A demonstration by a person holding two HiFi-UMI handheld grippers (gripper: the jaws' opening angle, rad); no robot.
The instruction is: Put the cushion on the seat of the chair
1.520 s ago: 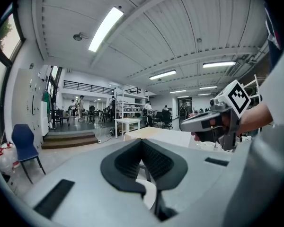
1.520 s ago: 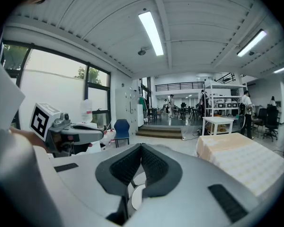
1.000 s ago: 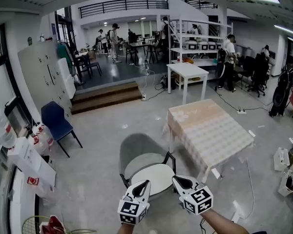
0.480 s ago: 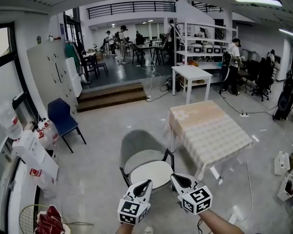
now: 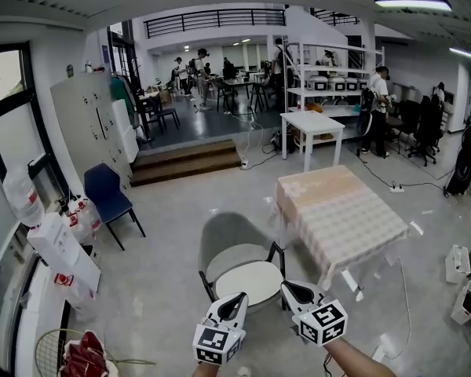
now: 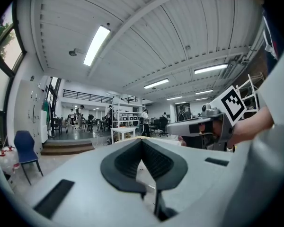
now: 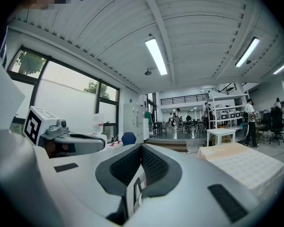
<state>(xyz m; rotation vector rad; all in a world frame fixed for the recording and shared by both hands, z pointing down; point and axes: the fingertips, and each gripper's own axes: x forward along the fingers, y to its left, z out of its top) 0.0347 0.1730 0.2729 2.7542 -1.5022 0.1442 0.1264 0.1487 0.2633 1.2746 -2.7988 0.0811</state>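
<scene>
Head view: the round white cushion (image 5: 247,280) lies on the chair (image 5: 234,230) seat, just ahead, midway between left gripper (image 5: 235,298) and right gripper (image 5: 288,289), both empty, jaws together.

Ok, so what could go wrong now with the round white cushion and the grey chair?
The round white cushion seems to lie toward the front of the seat of the grey round-backed chair, not centred, so it might slide off forward.
The left tongs and right tongs are both shut and empty, hovering by its near edge; a careless move could knock it.
The pale cloth-covered table stands close beside the chair and might get bumped.
</scene>
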